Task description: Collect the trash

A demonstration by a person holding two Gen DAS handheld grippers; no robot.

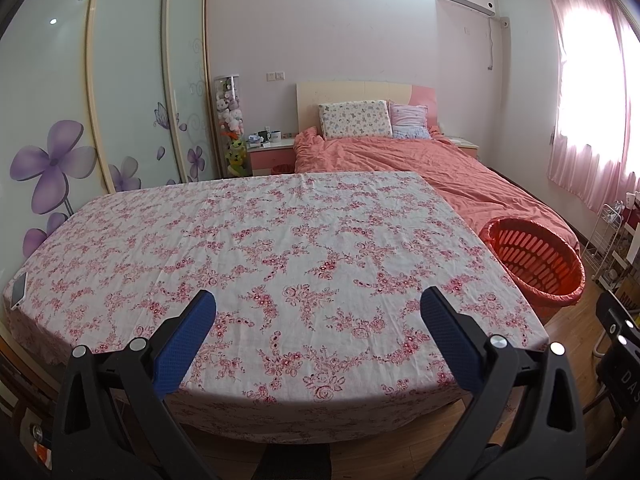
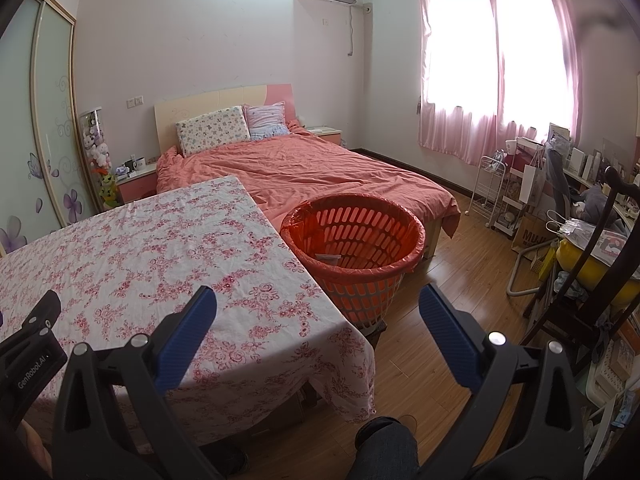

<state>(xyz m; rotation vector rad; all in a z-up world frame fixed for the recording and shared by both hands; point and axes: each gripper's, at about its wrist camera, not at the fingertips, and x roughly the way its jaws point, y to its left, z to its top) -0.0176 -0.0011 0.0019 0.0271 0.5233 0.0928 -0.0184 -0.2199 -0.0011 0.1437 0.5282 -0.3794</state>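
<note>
Nearest, the left tongs point(image 1: 318, 312) hang spread wide with nothing between their blue pads, above the near edge of the table point(image 1: 280, 240). The right tongs point(image 2: 318, 310) are likewise spread and empty, straddling the table's right corner and the wooden floor point(image 2: 460, 264).

On the floral cloth no trash shows in either view. The only loose thing is a flat white object, perhaps a phone point(image 1: 19, 289), at the far left edge, which is not likely to be trash.

Just beyond the table's right side stands the orange basket point(image 2: 416, 236), lined with a thin red bag. Inside, on the bottom, lies one pale flat scrap point(image 2: 328, 257), probably paper or a wrapper.

Such scraps should be light, limp and easily crushed; a pinch across an edge or a raised fold would likely hold better than pressing flat on the cloth, which could bunch up.

Beyond lies the bed point(image 2: 320, 168).
</note>
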